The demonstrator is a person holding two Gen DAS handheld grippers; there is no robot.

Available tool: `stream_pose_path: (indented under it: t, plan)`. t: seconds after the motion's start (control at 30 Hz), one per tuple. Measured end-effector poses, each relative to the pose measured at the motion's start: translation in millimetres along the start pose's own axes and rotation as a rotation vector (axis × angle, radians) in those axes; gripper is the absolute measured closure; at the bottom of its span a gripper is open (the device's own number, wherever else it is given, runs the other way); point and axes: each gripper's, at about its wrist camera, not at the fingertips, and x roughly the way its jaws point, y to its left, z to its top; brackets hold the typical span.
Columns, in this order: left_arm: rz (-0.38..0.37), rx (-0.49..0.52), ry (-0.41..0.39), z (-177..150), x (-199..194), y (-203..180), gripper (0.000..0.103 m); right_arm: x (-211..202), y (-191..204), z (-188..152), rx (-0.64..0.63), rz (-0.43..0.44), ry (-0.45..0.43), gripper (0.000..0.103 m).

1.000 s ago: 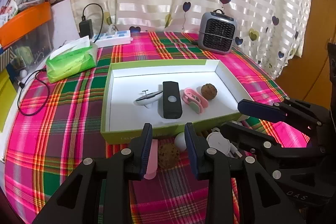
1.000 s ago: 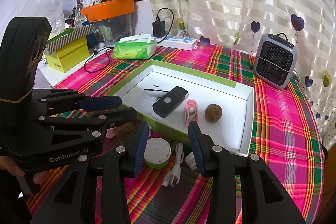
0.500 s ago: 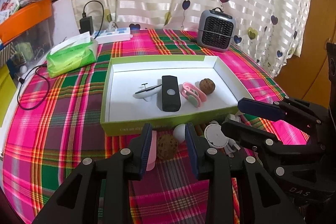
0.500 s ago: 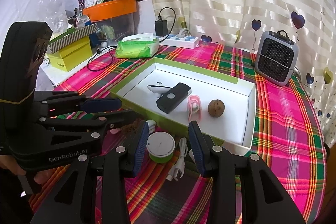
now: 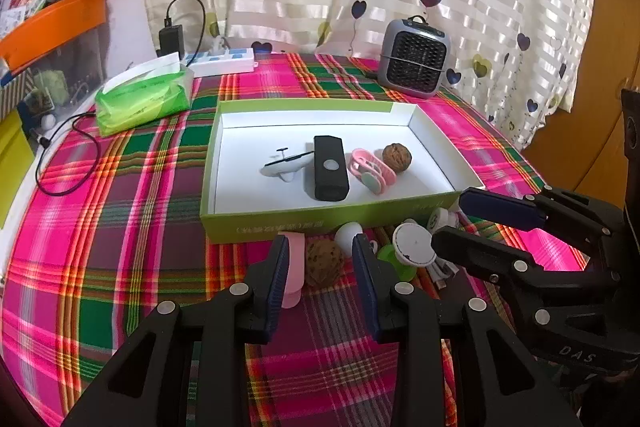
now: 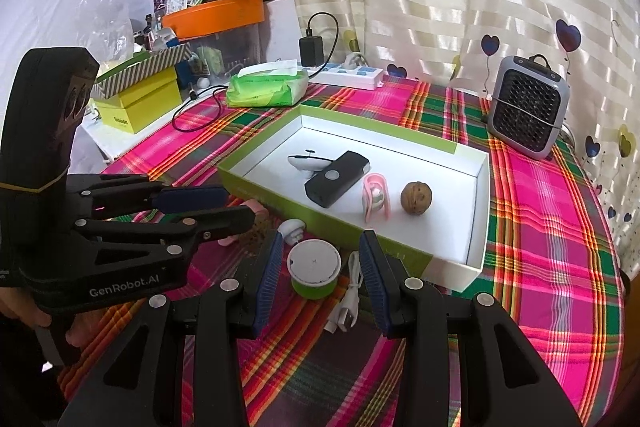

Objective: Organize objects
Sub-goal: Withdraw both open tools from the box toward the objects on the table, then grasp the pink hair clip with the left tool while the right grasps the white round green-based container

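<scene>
The shallow green cardboard box with a white inside (image 5: 280, 225) lies in the middle of the pink-and-green plaid tablecloth (image 5: 132, 211). Four things rest on its floor: one small white toy aeroplane (image 5: 285, 167) at the left, one black rectangular device with a round white button (image 5: 329, 167) touching it, one pink plastic clip (image 5: 373, 171), and one brown walnut (image 5: 396, 157) at the right.

Near the box's front wall lie the loose things. A second brown walnut (image 5: 323, 263) sits on the cloth between the fingers of the left gripper (image 5: 322, 273), whose jaws stand apart around it without touching. Just left of it is one pale pink oblong piece (image 5: 293, 269), partly hidden by the finger; behind it is one small white rounded object (image 5: 348, 231), too blurred to identify.

The right gripper (image 6: 318, 277) is also released, its fingers either side of one round green tub with a white lid (image 6: 314, 267), not pressing it. One white USB cable (image 6: 347, 301) lies just right of the tub, beside the right finger.

Far across the table stand one grey mesh-fronted heater (image 5: 414, 63) at the right, one green tissue pack (image 5: 142, 101) at the left, and one white power strip (image 5: 222, 61) with one black charger (image 5: 171, 37) between them.
</scene>
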Motion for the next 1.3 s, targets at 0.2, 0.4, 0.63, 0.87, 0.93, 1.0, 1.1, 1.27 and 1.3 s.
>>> stream_pose_path:
  t: [0.2,0.4,0.63,0.87,0.93,1.0,1.1,1.27,1.3]
  plan:
    - [0.003,0.009,0.007,-2,0,0,0.072,1,-2,-3,0.006,0.003,0.010,0.062]
    - [0.005,0.003,0.004,-3,-1,3,0.072,1,-2,-5,0.006,0.006,0.014,0.062]
    - [0.006,0.002,0.017,-6,1,6,0.072,2,-1,-6,0.004,0.014,0.022,0.062]
    - [0.013,-0.005,0.026,-7,5,11,0.072,7,0,-8,-0.001,0.021,0.039,0.062]
    - [0.014,-0.008,0.030,-7,7,13,0.072,10,0,-8,-0.002,0.023,0.045,0.062]
    - [0.014,-0.010,0.036,-8,9,14,0.072,12,0,-9,-0.001,0.025,0.052,0.062]
    - [0.011,-0.013,0.041,-8,12,16,0.072,16,-1,-10,0.001,0.028,0.061,0.062]
    - [0.006,-0.019,0.036,-7,12,18,0.071,21,0,-11,-0.004,0.035,0.072,0.062]
    - [0.006,-0.024,0.035,-7,13,20,0.071,22,1,-11,-0.006,0.037,0.073,0.062]
